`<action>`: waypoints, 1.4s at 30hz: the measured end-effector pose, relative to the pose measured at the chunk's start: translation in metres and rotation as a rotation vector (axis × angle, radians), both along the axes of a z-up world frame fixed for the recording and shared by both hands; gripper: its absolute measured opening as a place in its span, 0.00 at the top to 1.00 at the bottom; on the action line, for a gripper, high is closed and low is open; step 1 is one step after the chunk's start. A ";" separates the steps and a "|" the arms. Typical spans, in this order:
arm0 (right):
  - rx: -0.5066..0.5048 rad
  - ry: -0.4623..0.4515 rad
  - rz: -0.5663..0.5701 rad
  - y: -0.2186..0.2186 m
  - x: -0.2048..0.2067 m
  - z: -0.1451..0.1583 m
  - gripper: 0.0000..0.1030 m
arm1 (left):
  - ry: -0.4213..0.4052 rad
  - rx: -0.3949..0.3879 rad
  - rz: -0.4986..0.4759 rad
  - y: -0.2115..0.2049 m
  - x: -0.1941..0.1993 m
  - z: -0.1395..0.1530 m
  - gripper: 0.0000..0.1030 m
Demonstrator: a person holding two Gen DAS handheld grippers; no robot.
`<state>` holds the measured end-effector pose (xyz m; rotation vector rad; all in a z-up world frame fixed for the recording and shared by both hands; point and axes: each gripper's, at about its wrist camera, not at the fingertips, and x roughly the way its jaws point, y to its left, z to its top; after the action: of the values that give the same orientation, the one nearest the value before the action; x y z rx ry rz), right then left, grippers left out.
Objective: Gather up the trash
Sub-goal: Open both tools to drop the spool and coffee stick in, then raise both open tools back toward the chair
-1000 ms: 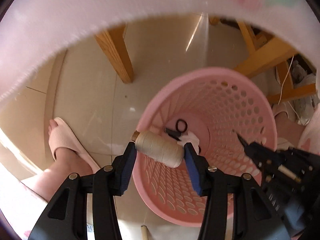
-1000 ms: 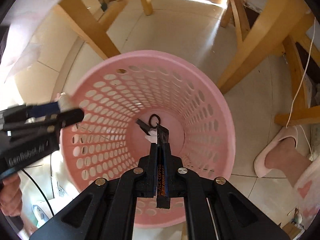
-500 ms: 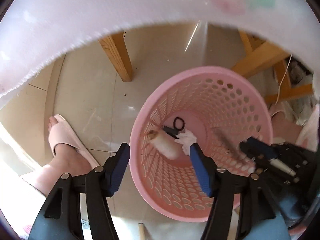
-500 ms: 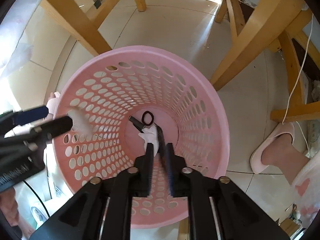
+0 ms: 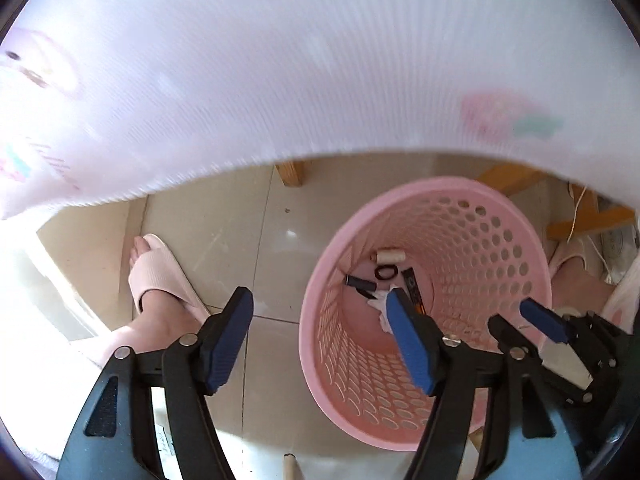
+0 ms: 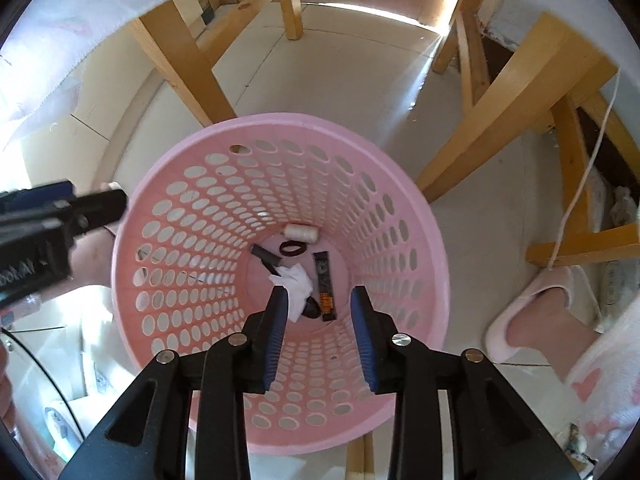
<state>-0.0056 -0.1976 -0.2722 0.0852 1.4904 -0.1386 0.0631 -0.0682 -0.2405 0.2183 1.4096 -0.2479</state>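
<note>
A pink perforated basket [image 6: 404, 216] stands on the tiled floor; it also shows in the left wrist view [image 5: 516, 240]. At its bottom lie a cream thread spool [image 6: 301, 232], a black hair tie [image 6: 292, 249], a black stick [image 6: 267, 258], crumpled white tissue [image 6: 298, 280] and a dark sachet [image 6: 324, 284]. My right gripper [image 6: 320, 300] is open and empty above the basket's near rim. My left gripper [image 5: 320, 316] is open and empty over the basket's left rim; it also shows in the right wrist view [image 6: 80, 204].
A white patterned tablecloth [image 5: 280, 80] hangs over the upper left wrist view. Wooden table and chair legs [image 6: 180, 64] stand around the basket. Feet in pink slippers are at the left [image 5: 160, 272] and the right [image 6: 536, 312]. A white cord [image 6: 584, 168] hangs at right.
My left gripper opened and the thread spool fell into the basket. My right gripper opened and the dark sachet dropped in. Both grippers have pulled back and up.
</note>
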 end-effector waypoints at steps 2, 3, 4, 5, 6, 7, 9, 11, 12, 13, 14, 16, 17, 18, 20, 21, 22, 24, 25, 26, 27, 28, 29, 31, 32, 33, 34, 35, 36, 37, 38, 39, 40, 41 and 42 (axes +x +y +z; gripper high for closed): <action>0.008 -0.006 0.009 0.003 -0.001 0.004 0.66 | 0.001 -0.022 0.009 0.004 0.002 0.006 0.33; 0.013 -0.012 0.010 0.004 -0.002 0.006 0.66 | -0.005 -0.032 0.014 0.005 0.003 0.010 0.32; 0.006 -0.017 0.014 0.006 -0.003 0.009 0.66 | -0.014 -0.036 0.018 0.006 0.004 0.014 0.31; -0.005 -0.035 0.025 0.008 -0.004 0.015 0.66 | -0.034 -0.035 0.020 0.007 0.005 0.020 0.30; -0.012 -0.058 0.034 0.011 -0.004 0.021 0.66 | -0.064 -0.031 0.020 0.008 0.005 0.027 0.29; -0.023 -0.084 0.044 0.013 -0.004 0.028 0.66 | -0.091 -0.016 0.017 0.008 0.005 0.034 0.28; -0.038 -0.140 0.063 0.018 -0.004 0.044 0.66 | -0.151 -0.002 0.000 0.004 0.001 0.052 0.23; -0.040 -0.191 0.068 0.020 -0.005 0.059 0.65 | -0.215 -0.018 0.004 0.005 -0.002 0.071 0.20; -0.058 -0.229 0.063 0.020 -0.006 0.066 0.59 | -0.239 -0.029 0.010 0.007 -0.003 0.080 0.20; -0.059 -0.254 0.055 0.019 -0.008 0.074 0.55 | -0.256 -0.040 0.014 0.009 -0.004 0.086 0.19; -0.058 -0.275 0.049 0.019 -0.008 0.079 0.51 | -0.275 -0.047 0.018 0.012 -0.004 0.092 0.17; -0.053 -0.330 0.036 0.017 -0.012 0.096 0.51 | -0.315 -0.046 0.022 0.014 -0.005 0.103 0.17; -0.045 -0.351 0.040 0.017 -0.013 0.103 0.50 | -0.335 -0.052 0.024 0.016 -0.006 0.108 0.17; -0.037 -0.371 0.049 0.017 -0.014 0.109 0.48 | -0.353 -0.059 0.027 0.017 -0.006 0.114 0.16; -0.043 -0.411 0.072 0.016 -0.017 0.124 0.45 | -0.390 -0.078 0.027 0.018 -0.007 0.125 0.14; -0.049 -0.430 0.075 0.016 -0.018 0.130 0.45 | -0.414 -0.078 0.025 0.019 -0.008 0.130 0.12; -0.054 -0.452 0.072 0.015 -0.020 0.137 0.45 | -0.437 -0.077 0.024 0.020 -0.008 0.135 0.11; -0.001 -0.506 0.064 0.009 -0.024 0.152 0.36 | -0.477 -0.095 0.032 0.024 -0.009 0.145 0.04; 0.047 -0.528 0.063 0.006 -0.026 0.157 0.32 | -0.481 -0.112 0.045 0.026 -0.007 0.148 0.01; 0.113 -0.562 0.056 0.001 -0.028 0.162 0.29 | -0.473 -0.136 0.069 0.031 -0.005 0.152 0.01; 0.137 -0.582 0.052 -0.003 -0.030 0.165 0.29 | -0.461 -0.158 0.087 0.034 -0.003 0.153 0.01; 0.147 -0.606 0.047 -0.005 -0.031 0.169 0.29 | -0.458 -0.173 0.101 0.037 -0.002 0.154 0.01; 0.137 -0.633 0.044 -0.007 -0.033 0.175 0.29 | -0.469 -0.182 0.112 0.039 -0.001 0.157 0.01; 0.083 -0.692 0.044 -0.007 -0.035 0.187 0.29 | -0.523 -0.196 0.109 0.039 -0.004 0.167 0.01; 0.042 -0.734 0.055 -0.006 -0.037 0.195 0.29 | -0.551 -0.205 0.093 0.041 -0.005 0.174 0.01; 0.015 -0.761 0.067 -0.005 -0.038 0.200 0.29 | -0.574 -0.211 0.077 0.040 -0.008 0.178 0.01; -0.008 -0.788 0.096 -0.004 -0.037 0.206 0.29 | -0.590 -0.210 0.060 0.038 -0.007 0.182 0.01; -0.005 -0.792 0.133 -0.005 -0.034 0.210 0.26 | -0.599 -0.204 0.041 0.035 -0.004 0.185 0.01; 0.006 -0.789 0.161 -0.006 -0.032 0.214 0.22 | -0.598 -0.198 0.029 0.033 -0.001 0.184 0.01; 0.010 -0.785 0.171 -0.008 -0.029 0.216 0.22 | -0.595 -0.192 0.027 0.032 0.002 0.183 0.01; -0.007 -0.788 0.144 -0.010 -0.027 0.217 0.22 | -0.590 -0.185 0.033 0.033 0.008 0.179 0.01; -0.035 -0.797 0.110 -0.014 -0.026 0.217 0.22 | -0.585 -0.183 0.041 0.032 0.009 0.177 0.01; -0.052 -0.797 0.082 -0.020 -0.024 0.218 0.22 | -0.573 -0.190 0.044 0.031 0.012 0.175 0.01; -0.050 -0.785 0.057 -0.027 -0.020 0.216 0.21 | -0.556 -0.204 0.042 0.030 0.013 0.173 0.01; -0.043 -0.774 0.040 -0.033 -0.019 0.216 0.21 | -0.538 -0.217 0.040 0.029 0.015 0.170 0.01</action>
<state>-0.0243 -0.2309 -0.0566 0.0633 0.7163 -0.0888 0.0785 -0.0390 -0.0705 0.0683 0.8454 -0.2821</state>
